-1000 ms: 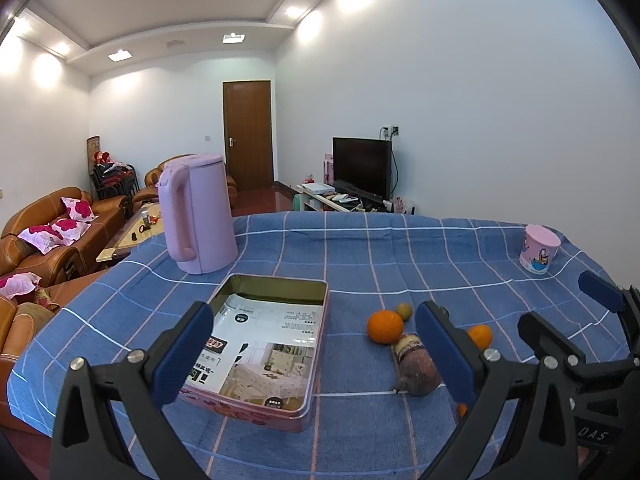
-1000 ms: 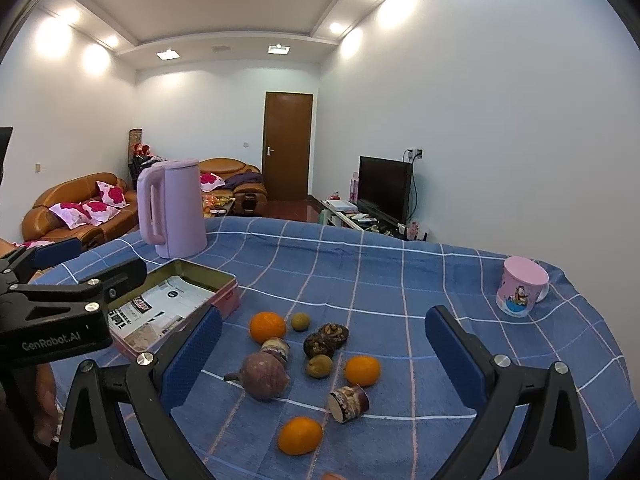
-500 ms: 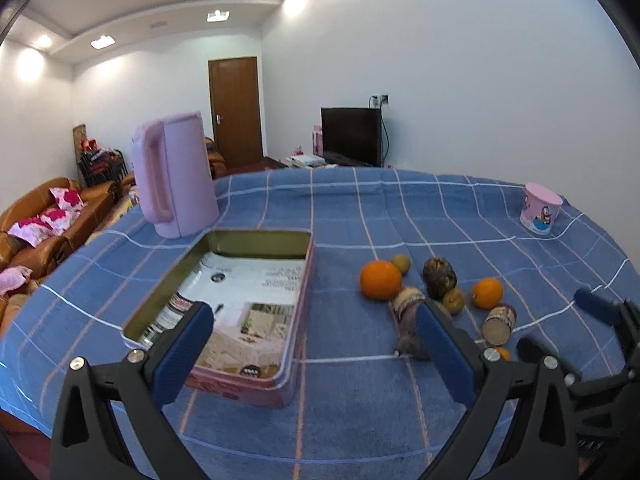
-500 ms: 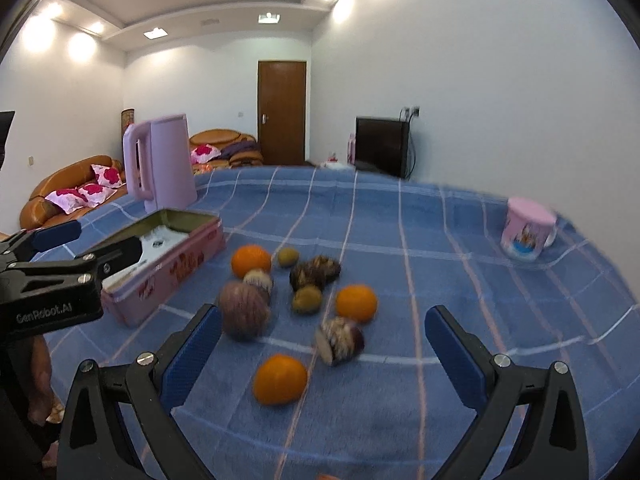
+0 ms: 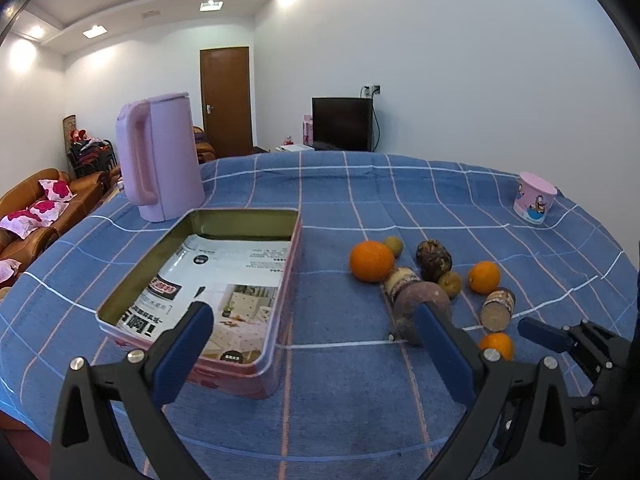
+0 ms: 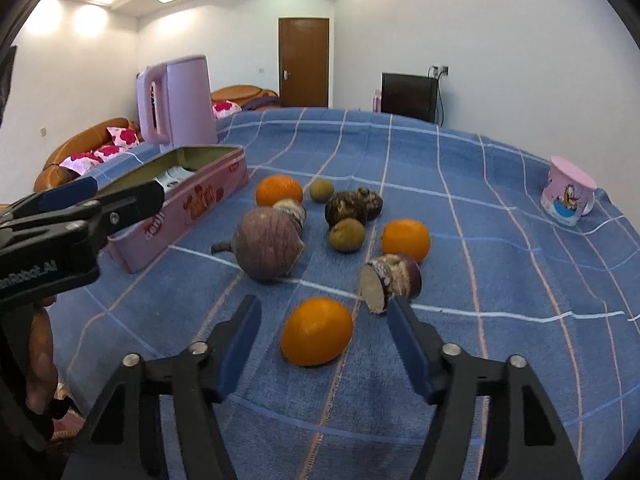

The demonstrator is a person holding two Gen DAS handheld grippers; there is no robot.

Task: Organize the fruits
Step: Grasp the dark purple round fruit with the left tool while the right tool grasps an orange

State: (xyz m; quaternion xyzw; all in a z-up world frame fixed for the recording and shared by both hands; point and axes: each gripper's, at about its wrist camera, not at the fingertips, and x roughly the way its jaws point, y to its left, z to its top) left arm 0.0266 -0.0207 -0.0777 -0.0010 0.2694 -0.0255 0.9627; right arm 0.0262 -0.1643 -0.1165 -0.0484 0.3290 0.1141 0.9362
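Observation:
A pink open tin [image 5: 280,280] lined with printed paper lies on the blue checked tablecloth; it shows at the left of the right wrist view [image 6: 192,208]. To its right lie three oranges, small green-brown fruits, a purple beet [image 6: 268,244] and cut taro pieces. My right gripper [image 6: 324,340] is open, its fingers on either side of the nearest orange [image 6: 316,332], not touching it. My left gripper [image 5: 316,344] is open and empty, low over the cloth between the tin and the beet [image 5: 416,308].
A tall pink kettle [image 5: 160,160] stands behind the tin. A pink cartoon cup [image 5: 534,198] stands far right near the table edge. Sofas, a door and a TV are beyond the table.
Both grippers have moved forward and down toward the table. The right gripper now straddles the nearest orange. The fruits and tin have not moved.

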